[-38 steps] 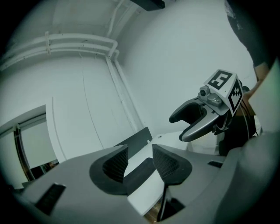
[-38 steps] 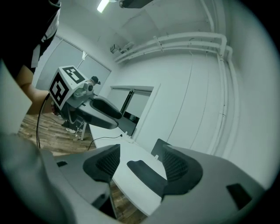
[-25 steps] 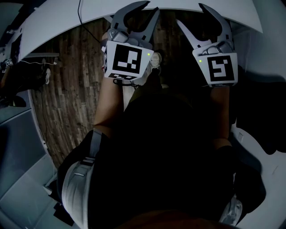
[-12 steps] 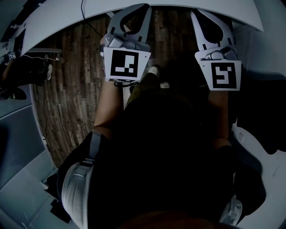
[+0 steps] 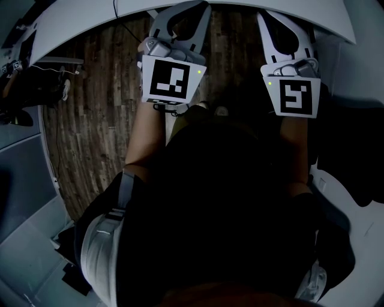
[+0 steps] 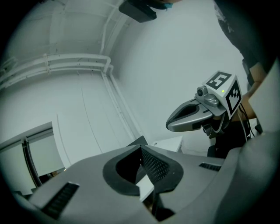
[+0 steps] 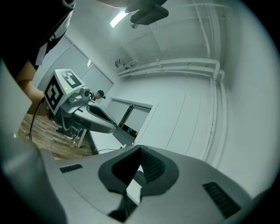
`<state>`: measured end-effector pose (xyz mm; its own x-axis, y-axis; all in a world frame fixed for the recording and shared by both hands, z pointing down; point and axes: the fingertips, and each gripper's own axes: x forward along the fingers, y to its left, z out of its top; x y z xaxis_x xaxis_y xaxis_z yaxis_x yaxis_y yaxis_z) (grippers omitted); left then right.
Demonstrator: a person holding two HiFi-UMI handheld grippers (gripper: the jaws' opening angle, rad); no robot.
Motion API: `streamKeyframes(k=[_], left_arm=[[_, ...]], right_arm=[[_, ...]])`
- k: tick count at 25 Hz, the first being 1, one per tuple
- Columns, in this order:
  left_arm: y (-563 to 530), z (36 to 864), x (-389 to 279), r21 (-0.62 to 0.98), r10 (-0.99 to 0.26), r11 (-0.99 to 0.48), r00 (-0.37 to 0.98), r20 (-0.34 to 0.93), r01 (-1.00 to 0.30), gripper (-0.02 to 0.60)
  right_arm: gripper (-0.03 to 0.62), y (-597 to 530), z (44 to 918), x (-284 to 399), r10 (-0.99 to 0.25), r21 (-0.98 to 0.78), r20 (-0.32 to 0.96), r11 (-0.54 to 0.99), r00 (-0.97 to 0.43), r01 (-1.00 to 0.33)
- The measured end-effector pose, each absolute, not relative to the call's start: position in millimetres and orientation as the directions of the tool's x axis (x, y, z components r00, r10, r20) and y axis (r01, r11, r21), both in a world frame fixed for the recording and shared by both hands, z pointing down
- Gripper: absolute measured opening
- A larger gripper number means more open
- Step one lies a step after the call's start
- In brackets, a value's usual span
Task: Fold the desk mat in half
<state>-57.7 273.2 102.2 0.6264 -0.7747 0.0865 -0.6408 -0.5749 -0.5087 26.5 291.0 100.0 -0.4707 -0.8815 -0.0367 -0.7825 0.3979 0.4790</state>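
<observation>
The left gripper and the right gripper both have their jaws closed, tip against tip. In the picture from a second ago the right jaws gape wide and the left stand partly apart, so both pairs now meet where before they did not. In each gripper view a pale sliver shows through the gap behind the tips. I cannot tell what it is, and nothing is plainly clamped.

In the head view the two grippers are held out side by side in front of the person, above the wood floor. Their tips are at the near edge of a white surface that runs along the top. They sit a little closer to that edge than a second ago. The shoe, then clear beside the left cube, is now mostly hidden by dark clothing.

I cannot tell whether that white surface is the mat or the bare table, and no other view shows it better.

The left gripper view shows the right gripper close by, against a white wall with pipes.
</observation>
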Motion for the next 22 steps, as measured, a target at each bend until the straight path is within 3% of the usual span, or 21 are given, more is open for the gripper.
streamKeyframes(k=[22], left_arm=[[300.6,106.9,-38.4,-0.515,-0.766,-0.585,0.636,0.095,-0.627,0.012]], right_arm=[[0.028,320.0,96.7,45.3,-0.894,0.488,-0.053,0.366,-0.446,-0.792]])
